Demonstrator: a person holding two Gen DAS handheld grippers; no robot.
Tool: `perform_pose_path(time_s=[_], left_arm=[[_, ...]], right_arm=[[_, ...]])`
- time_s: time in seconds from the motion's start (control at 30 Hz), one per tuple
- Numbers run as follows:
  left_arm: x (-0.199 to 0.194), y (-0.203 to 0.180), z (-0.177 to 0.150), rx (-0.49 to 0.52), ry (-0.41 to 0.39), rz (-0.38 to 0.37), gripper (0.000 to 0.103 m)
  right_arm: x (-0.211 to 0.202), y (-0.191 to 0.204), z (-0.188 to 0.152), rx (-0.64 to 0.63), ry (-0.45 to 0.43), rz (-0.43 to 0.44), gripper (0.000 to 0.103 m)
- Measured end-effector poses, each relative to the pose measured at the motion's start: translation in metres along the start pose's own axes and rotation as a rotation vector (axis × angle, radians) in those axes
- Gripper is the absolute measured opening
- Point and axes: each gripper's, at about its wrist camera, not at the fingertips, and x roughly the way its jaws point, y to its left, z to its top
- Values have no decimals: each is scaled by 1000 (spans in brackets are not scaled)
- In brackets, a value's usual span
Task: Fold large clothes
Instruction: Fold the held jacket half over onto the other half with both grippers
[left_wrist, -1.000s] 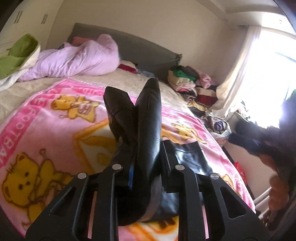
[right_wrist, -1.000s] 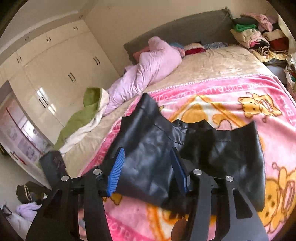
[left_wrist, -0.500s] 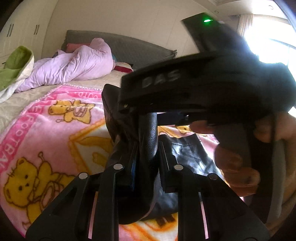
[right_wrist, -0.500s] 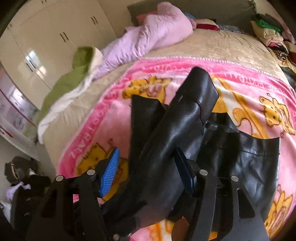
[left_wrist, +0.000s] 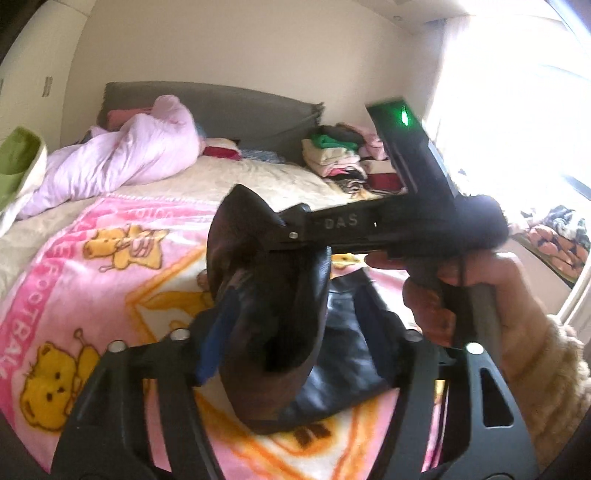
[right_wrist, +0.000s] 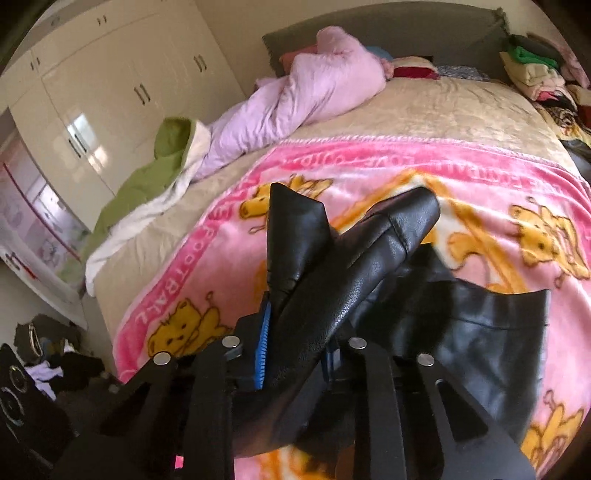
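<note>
A: Room?
B: Bedroom w/ cream walls, grey headboard (left_wrist: 221, 107), cream wardrobe (right_wrist: 110, 85) along one side.
A: Light?
B: Bright window (left_wrist: 517, 92), blown out. Pink bear blanket (right_wrist: 369, 173) over bed.

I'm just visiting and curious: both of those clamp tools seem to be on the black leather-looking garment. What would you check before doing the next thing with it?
1. Right gripper has the black garment: ok, its jaws are closing and the pads already press on a bunched fold.
2. Left gripper has let go: ok, its jaws are opening; the fold sits between them, pads apart.
3. Only one layer pinched on the right: cannot tell, the fold looks bunched.
4. The two tools are clear of each other: not ok, the right one crosses close in front of the left.
5. Pink blanket is not caught: cannot tell.
6. Rest of the garment lies on the blanket: ok.
</note>
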Motion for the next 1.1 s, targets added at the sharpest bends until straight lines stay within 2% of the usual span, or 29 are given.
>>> perform_pose_path(time_s=[0.17, 0.27, 0.33, 0.53, 0.63, 0.73, 0.77, 0.8, 0.87, 0.93, 1.03, 1.07, 1.1], left_arm=[[-2, -8, 1, -10, -1, -31, 66], [10, 2, -2, -50, 18, -11, 69], [25, 14, -6, -86, 50, -3, 69], [94, 47, -42, -232, 231, -20, 69], [117, 44, -60, -239, 315, -45, 69], [123, 34, -71, -193, 331, -36, 69], [123, 32, -72, -186, 327, -33, 69], [123, 32, -73, -185, 323, -31, 69], [123, 32, -72, -185, 322, -33, 69], [124, 29, -72, -177, 322, -28, 69], [125, 27, -71, -167, 321, -22, 69], [124, 26, -70, -166, 320, -23, 69], [125, 27, -70, -166, 321, -23, 69]], right_arm=[[-28, -59, -14, 51, -40, 2, 17], [-39, -97, -34, 77, -59, 8, 17], [-41, -116, -50, 93, -64, 12, 17], [-36, -166, -93, 181, -40, -9, 17], [-32, -178, -110, 233, -7, -28, 20], [-38, -176, -113, 254, -5, -42, 25], [-44, -173, -110, 263, -26, -32, 39], [-49, -169, -106, 271, -49, -22, 66], [-52, -162, -93, 311, -59, -21, 90], [-40, -159, -82, 339, 1, -49, 89], [-7, -153, -72, 336, 103, -135, 89], [1, -151, -71, 349, 126, -135, 81], [8, -145, -68, 345, 126, -123, 55]])
